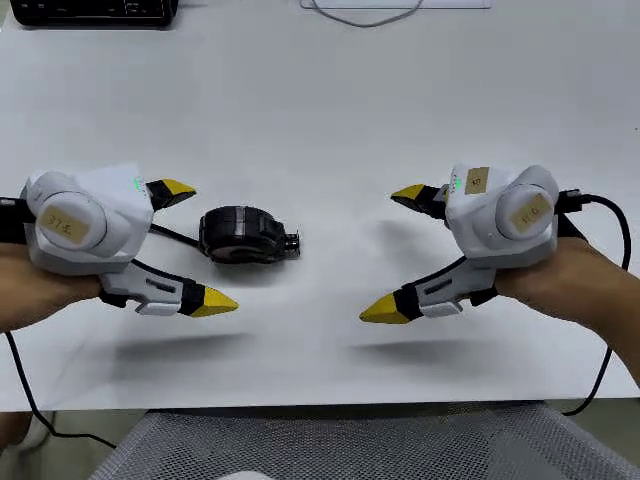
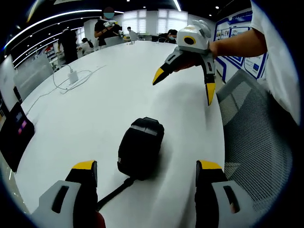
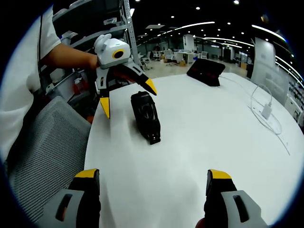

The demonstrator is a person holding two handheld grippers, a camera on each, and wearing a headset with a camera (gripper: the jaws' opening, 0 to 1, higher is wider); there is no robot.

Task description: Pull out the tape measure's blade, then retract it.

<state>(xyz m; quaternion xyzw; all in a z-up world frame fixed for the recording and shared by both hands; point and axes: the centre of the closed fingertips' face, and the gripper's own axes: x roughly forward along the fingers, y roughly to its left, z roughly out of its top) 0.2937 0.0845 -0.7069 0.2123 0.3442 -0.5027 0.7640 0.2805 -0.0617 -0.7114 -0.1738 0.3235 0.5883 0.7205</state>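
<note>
Head view puts the tape measure on the counter, just ahead of my left hand-held gripper, jaws released. The right hand-held gripper, also released, waits well apart from it. I'd clamp the case with the left, then pinch the blade hook squarely.

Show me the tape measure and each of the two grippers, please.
tape measure [image 1: 240,235], head view, top of its black case.
left gripper [image 1: 200,246], head view, midway between its yellow jaw tips.
right gripper [image 1: 390,253], head view, midway between its yellow jaw tips.
</note>
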